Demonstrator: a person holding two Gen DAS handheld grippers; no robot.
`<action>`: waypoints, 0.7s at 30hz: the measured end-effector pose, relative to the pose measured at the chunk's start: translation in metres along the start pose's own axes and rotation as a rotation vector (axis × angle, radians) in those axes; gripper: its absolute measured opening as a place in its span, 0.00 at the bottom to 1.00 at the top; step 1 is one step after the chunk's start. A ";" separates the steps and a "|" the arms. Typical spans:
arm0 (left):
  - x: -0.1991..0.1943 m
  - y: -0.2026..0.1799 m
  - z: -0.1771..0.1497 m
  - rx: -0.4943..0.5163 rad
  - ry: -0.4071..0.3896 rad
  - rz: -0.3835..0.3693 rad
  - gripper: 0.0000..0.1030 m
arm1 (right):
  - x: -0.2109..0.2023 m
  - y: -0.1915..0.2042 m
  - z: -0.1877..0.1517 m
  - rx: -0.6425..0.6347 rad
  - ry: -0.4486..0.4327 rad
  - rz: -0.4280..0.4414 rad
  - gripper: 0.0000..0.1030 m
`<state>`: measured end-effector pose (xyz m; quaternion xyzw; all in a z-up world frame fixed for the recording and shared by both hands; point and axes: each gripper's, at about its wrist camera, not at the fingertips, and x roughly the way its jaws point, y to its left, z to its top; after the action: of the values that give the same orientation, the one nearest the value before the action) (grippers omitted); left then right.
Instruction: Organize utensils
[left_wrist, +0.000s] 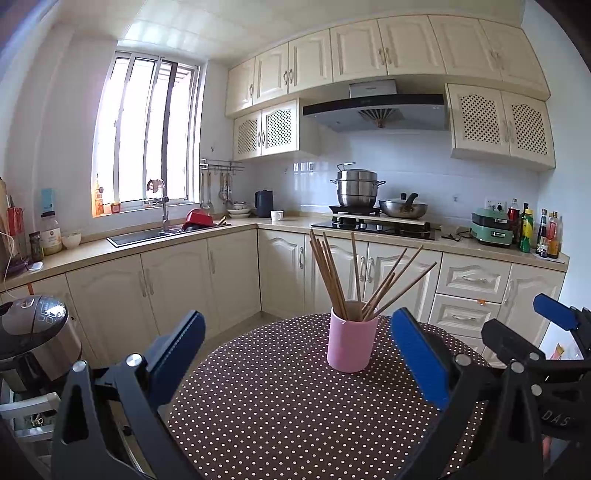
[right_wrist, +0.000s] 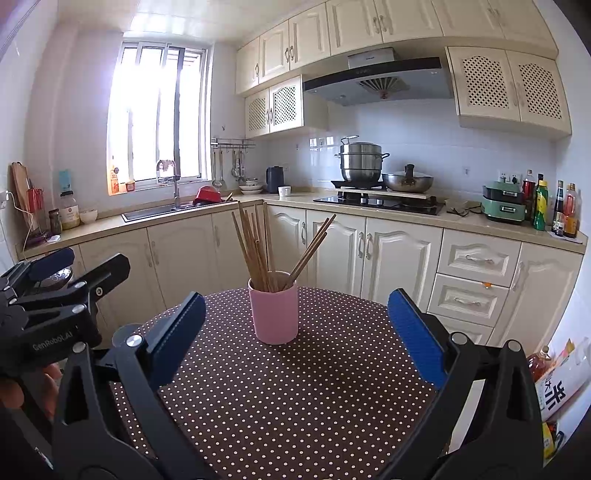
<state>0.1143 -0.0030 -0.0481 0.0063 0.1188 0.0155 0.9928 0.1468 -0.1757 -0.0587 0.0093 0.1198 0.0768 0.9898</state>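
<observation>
Left wrist view: a pink cup (left_wrist: 352, 341) stands upright toward the far edge of a round table (left_wrist: 280, 413) covered in brown dotted cloth, with wooden chopsticks (left_wrist: 334, 275) fanned out of its mouth in 2 loose bunches. The left gripper (left_wrist: 297, 363) hangs over the near side of the table, its blue fingers spread wide, holding and touching nothing. Right wrist view: the cup sits near the table's middle, and the right gripper (right_wrist: 297, 334) is likewise wide apart and empty, well short of the cup. The sticks look light, stiff and thin, likely to slip or scatter; pinching 1 on its upper shaft seems soundest. The cup could tip if nudged.
</observation>
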 end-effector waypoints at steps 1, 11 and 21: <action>0.000 0.001 0.000 0.000 0.000 0.001 0.96 | 0.000 0.000 0.000 0.000 -0.001 0.000 0.94; -0.002 0.003 0.001 -0.012 0.002 0.006 0.96 | -0.001 0.002 -0.001 0.002 0.000 -0.001 0.94; -0.003 0.004 0.001 -0.014 0.003 0.007 0.96 | -0.001 0.002 -0.001 0.003 0.005 0.000 0.94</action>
<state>0.1114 0.0008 -0.0460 -0.0003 0.1203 0.0199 0.9925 0.1449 -0.1739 -0.0591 0.0109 0.1222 0.0768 0.9895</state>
